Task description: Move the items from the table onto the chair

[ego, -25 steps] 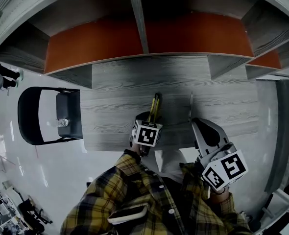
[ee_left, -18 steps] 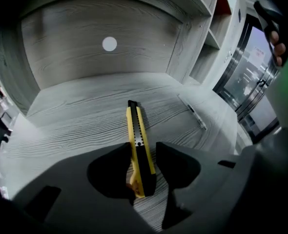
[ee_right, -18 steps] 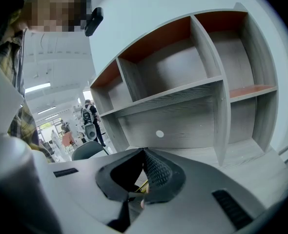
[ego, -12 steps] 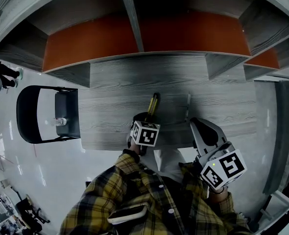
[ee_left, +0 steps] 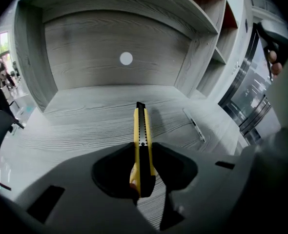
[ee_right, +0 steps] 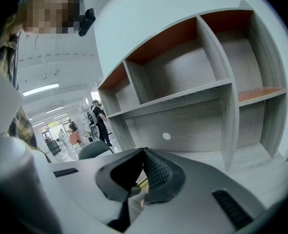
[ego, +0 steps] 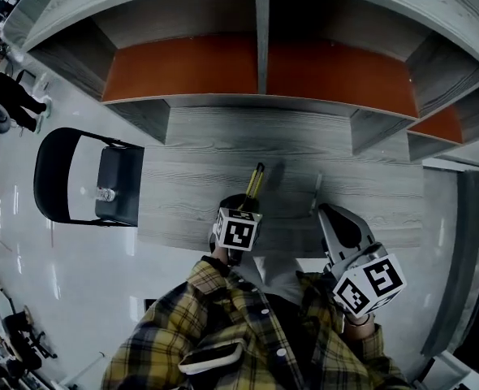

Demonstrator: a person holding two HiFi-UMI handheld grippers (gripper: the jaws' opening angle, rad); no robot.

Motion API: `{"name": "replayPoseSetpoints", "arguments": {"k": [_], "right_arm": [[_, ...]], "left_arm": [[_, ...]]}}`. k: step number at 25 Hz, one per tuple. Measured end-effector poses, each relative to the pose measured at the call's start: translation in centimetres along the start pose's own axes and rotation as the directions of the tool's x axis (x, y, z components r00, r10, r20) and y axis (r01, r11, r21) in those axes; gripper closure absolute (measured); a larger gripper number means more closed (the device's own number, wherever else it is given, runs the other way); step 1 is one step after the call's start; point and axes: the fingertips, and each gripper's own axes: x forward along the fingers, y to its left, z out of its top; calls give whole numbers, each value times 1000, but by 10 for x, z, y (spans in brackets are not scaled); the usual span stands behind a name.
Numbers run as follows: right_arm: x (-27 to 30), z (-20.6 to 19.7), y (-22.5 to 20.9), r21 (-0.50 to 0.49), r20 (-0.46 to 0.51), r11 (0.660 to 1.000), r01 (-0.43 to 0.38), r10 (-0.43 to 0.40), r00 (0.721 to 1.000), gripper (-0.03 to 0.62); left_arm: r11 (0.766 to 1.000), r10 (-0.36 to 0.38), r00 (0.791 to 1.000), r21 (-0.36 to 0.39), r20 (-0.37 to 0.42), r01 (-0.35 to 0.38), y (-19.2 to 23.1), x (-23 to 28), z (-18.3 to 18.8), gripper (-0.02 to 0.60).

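A yellow and black utility knife (ee_left: 140,130) is clamped between the jaws of my left gripper (ee_left: 143,179), whose jaws have just been closing on it. Its far end points away over the grey wood-grain table (ego: 304,145) and casts a shadow beside itself. From the head view the knife (ego: 256,181) sticks out ahead of the left gripper (ego: 241,205). My right gripper (ego: 337,218) hangs at the table's near edge, shut and empty, its ribbed pads (ee_right: 154,172) together. A black chair (ego: 85,187) stands left of the table with a small clear bottle (ego: 104,194) on its seat.
A thin grey pen-like item (ego: 315,192) lies on the table right of the knife, also seen in the left gripper view (ee_left: 195,126). Empty shelf compartments with orange backs (ego: 256,63) rise behind the table. People stand far off at the upper left.
The head view has swung so that more of the shelves and the floor at left shows. The left gripper with the knife has shifted slightly. The right gripper has stayed put.
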Motion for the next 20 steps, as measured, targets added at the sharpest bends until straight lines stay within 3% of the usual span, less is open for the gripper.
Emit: {"name": "replayPoseSetpoints", "arguments": {"k": [6,10,15,20], "right_arm": [[21,7,30,-49,-17,990,-133,133,991,577],[48,3,62,-65,-69,969,-238,234,970,577],[86,-2,115,-112,-146,925,-363,346,927,577],[120,-9,183,-137,-198,900,-415,385,901,577]], "left_arm": [[992,79,988,-106,129,-65,29,-43,18,463],[978,149,970,-172,192,-117,59,-81,18,463],[942,242,943,-288,229,-172,108,-121,-5,463],[913,269,937,-370,224,-173,167,-160,-44,463]]}}
